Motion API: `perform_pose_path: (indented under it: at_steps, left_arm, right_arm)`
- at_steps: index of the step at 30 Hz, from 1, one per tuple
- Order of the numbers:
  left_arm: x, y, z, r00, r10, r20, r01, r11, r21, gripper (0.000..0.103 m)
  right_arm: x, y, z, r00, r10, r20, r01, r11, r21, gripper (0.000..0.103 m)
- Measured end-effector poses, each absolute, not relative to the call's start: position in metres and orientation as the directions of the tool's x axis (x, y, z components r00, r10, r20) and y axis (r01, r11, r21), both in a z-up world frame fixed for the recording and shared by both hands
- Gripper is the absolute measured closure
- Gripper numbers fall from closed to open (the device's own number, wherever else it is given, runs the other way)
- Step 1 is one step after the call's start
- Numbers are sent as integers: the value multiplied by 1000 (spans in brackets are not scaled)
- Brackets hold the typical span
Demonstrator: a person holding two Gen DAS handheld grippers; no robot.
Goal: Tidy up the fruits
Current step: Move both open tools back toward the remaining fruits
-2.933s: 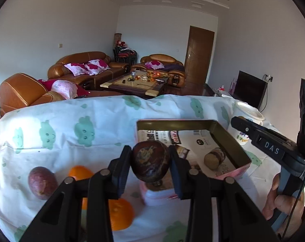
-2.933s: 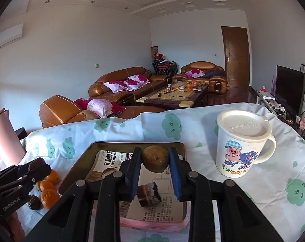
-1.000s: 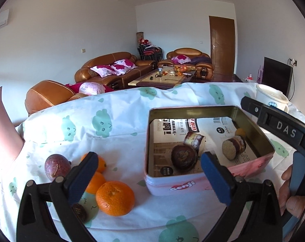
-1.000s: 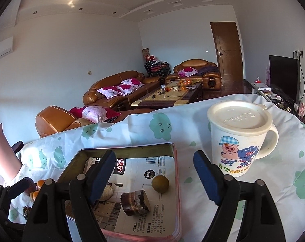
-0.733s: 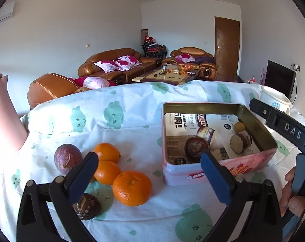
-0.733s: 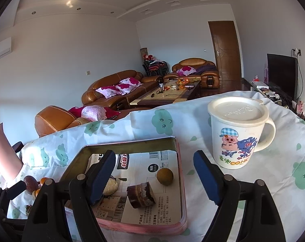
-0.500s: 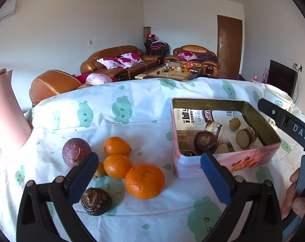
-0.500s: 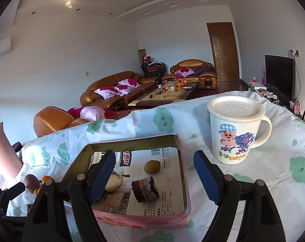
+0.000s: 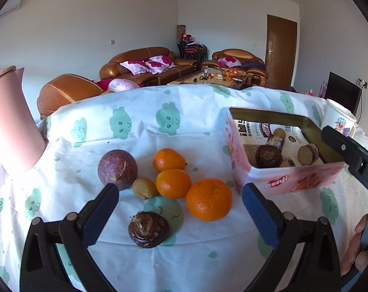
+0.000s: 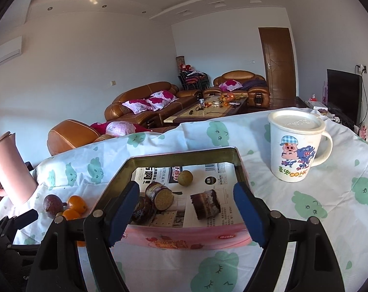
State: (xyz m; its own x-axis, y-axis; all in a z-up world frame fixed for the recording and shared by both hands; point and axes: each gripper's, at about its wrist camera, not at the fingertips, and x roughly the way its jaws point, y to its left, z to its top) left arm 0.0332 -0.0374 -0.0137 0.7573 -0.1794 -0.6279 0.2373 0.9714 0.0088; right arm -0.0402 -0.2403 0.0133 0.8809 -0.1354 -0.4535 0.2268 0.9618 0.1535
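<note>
Pink tin [image 9: 291,182] sits toward the table's right edge, 4 pieces already laid inside on its paper lining. Loose fruits, 3 oranges [image 9: 208,202] among them, are clustered left of it, probably awaiting transfer. Left gripper [image 9: 179,209] and right gripper [image 10: 185,209] are held wide apart, empty.

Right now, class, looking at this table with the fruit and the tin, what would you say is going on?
A person is sorting fruit into a pink tin with a handheld gripper in each hand. Both the left gripper and the right gripper are open and empty. Several pieces already lie in the tin on its paper lining. Three oranges, a purple passion fruit, a small tan fruit and a dark wrinkled fruit wait on the tablecloth, in front of the left gripper.
</note>
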Motion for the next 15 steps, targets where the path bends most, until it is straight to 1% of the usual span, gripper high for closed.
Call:
perform_pose_path:
  at_steps: [3, 10, 15]
  left_arm:
    - [36, -27, -16, 748, -174, -640, 229, 973, 3, 0]
    - [41, 1, -16, 759, -120, -639, 202, 978, 56, 0]
    - [51, 36, -16, 760, -70, -646, 148, 987, 67, 0]
  right_arm:
    - [-43, -231, 13, 881, -127, -455, 215, 966, 146, 22]
    - [-42, -208, 11, 873, -95, -478, 183, 973, 142, 22]
    - [-38, -186, 8, 860, -65, -507, 143, 983, 117, 22]
